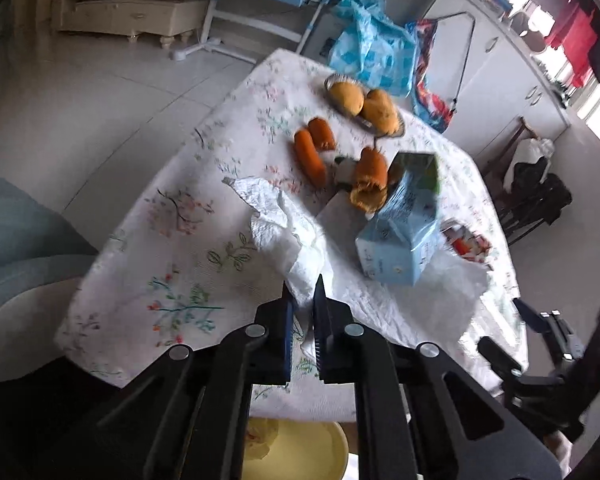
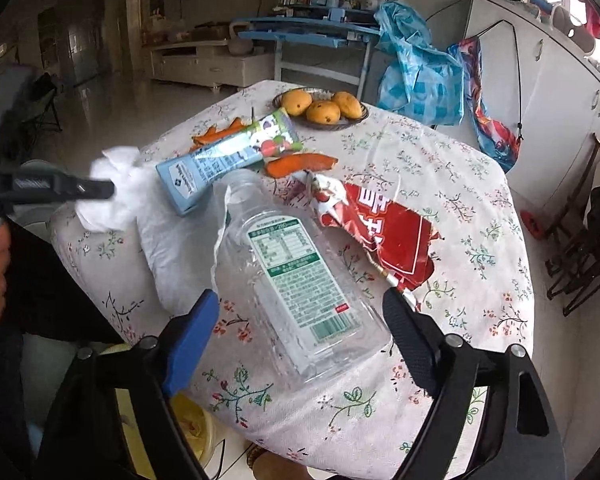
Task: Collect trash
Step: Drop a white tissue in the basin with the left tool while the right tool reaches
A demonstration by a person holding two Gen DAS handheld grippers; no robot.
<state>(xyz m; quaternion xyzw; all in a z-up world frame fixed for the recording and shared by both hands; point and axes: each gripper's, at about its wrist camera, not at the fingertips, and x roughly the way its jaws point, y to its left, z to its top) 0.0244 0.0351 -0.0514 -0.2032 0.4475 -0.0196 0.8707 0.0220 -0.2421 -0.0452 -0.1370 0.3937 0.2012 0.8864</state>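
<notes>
L gripper [image 1: 303, 296]: clamped on tissue [image 1: 284, 224], ready for bin.
R gripper [image 2: 300, 308]: jaws wide, straddling clear bottle [image 2: 288, 264], pads not pressing yet.
Yellow bin [image 1: 300, 452]: below table edge for drops.

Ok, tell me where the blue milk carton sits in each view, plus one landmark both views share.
Left wrist view: the blue milk carton lies right of centre, beyond the white tissue.
Right wrist view: the carton lies upper left of centre, behind the clear bottle.
Shared landmark: the dish of mangoes at the table's far edge.
</notes>
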